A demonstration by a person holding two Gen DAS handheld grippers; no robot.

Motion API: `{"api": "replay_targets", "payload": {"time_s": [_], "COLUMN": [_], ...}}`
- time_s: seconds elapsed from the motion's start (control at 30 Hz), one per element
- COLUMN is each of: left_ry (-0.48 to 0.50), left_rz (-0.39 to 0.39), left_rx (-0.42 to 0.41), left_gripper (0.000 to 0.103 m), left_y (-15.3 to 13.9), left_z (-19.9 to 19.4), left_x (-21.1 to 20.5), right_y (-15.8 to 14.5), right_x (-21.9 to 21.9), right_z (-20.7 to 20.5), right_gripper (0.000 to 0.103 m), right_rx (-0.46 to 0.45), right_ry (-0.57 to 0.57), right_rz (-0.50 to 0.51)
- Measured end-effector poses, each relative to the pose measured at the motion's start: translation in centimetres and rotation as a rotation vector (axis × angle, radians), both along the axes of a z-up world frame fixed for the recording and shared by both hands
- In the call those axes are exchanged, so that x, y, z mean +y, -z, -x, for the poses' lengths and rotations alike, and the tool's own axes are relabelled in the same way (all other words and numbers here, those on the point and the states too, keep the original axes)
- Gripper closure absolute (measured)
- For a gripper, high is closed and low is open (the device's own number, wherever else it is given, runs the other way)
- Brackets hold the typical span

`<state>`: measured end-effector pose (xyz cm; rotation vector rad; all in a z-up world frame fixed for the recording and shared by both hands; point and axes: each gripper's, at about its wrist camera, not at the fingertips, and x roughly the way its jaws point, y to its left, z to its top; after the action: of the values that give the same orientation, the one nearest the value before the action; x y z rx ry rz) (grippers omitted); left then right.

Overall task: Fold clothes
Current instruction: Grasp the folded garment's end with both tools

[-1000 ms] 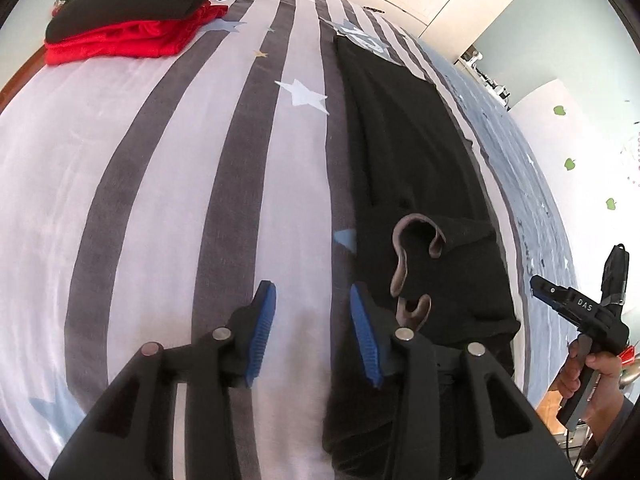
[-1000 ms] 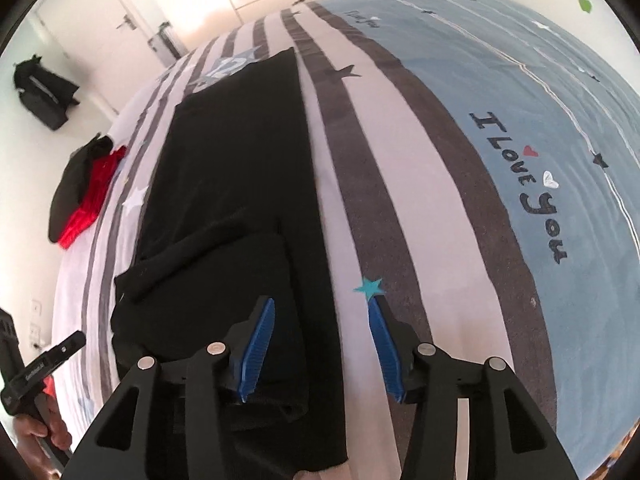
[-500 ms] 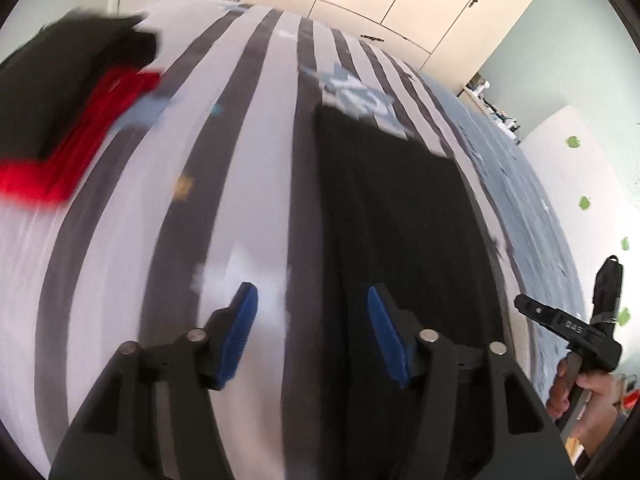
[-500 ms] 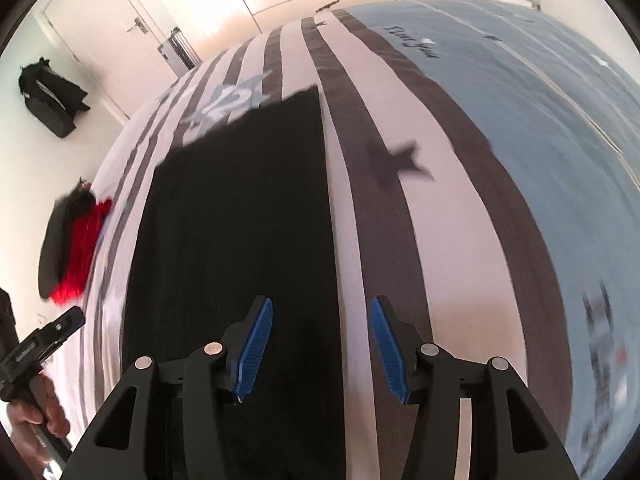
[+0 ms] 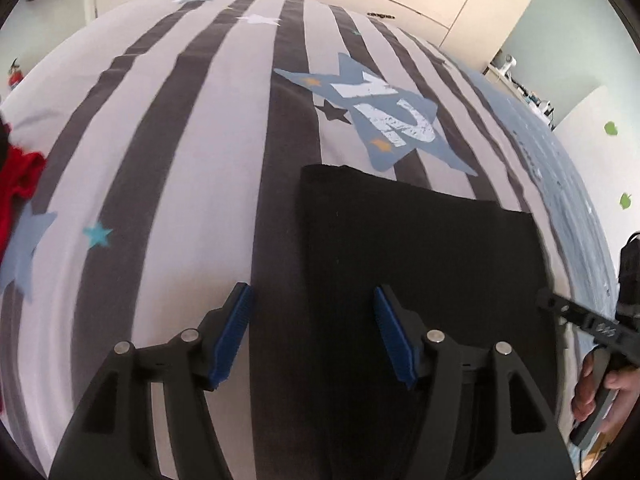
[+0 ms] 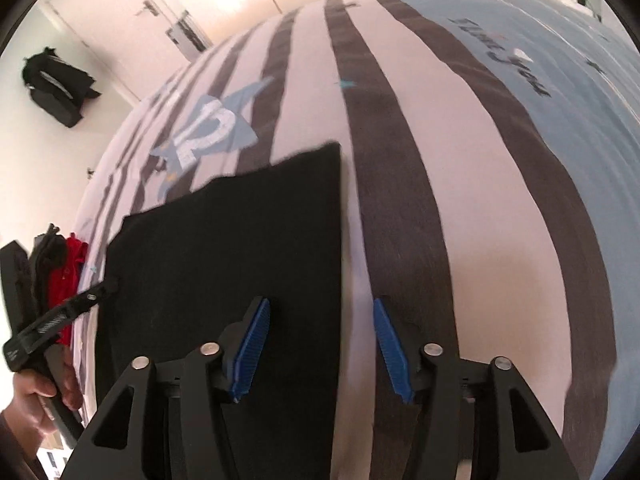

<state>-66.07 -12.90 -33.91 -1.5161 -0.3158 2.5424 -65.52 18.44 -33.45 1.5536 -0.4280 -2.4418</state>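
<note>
Striped bedspread [image 5: 192, 168] under black garment [image 5: 420, 264]

Black garment [image 5: 420, 264] near end cut off at bottom edge; bedspread [image 6: 460, 200] motion-blurred.

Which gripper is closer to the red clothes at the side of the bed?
Left. The left gripper straddles the black garment's edge facing the red clothes; the right gripper, fingers opening like the left's, straddles the garment's opposite edge, farther away.

"12" on bedsheet's blue star [image 6: 208, 130]
</note>
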Motion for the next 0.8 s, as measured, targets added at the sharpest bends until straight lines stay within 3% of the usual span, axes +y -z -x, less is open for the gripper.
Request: {"api": "replay_targets", "payload": {"time_s": [0.17,0.23,0.27,0.3,0.33,0.37,0.57,0.67,0.8], "left_ry": [0.040,0.042,0.042,0.042,0.039,0.039,0.013,0.054,0.020], "left_rz": [-0.031,-0.038,-0.049,-0.063,-0.071,-0.070,-0.078,-0.024,-0.033], "left_rx": [0.022,0.021,0.017,0.011,0.009,0.009,0.042,0.071,0.131], "left_gripper": [0.041,0.060,0.086,0.096,0.097,0.098,0.099,0.099,0.099], "left_y": [0.0,0.0,0.0,-0.1,-0.1,-0.2,-2.4,-4.2,-8.4], "left_z": [1.7,2.3,2.6,2.9,3.1,3.2,4.2,5.8,9.4], "left_x": [0.7,0.7,0.6,0.6,0.6,0.6,0.4,1.4,1.0], "right_y": [-0.1,0.0,0.0,0.1,0.2,0.3,-0.9,-2.2,-5.3], "right_x": [-1.1,-1.5,-1.4,-1.3,-1.0,-0.7,-1.8,-1.8,-1.8], "right_z": [1.5,2.1,2.5,2.8,3.1,3.3,3.7,5.0,8.4], "right_gripper": [0.039,0.044,0.059,0.083,0.094,0.096,0.098,0.098,0.098], "right_rx": [0.017,0.025,0.022,0.018,0.010,-0.002,0.025,0.026,0.069], "right_ry": [-0.041,-0.034,-0.016,0.000,0.011,0.019,0.001,0.020,0.050], "right_rz": [0.005,-0.004,-0.007,-0.005,0.023,0.063,-0.016,-0.019,-0.033]}}
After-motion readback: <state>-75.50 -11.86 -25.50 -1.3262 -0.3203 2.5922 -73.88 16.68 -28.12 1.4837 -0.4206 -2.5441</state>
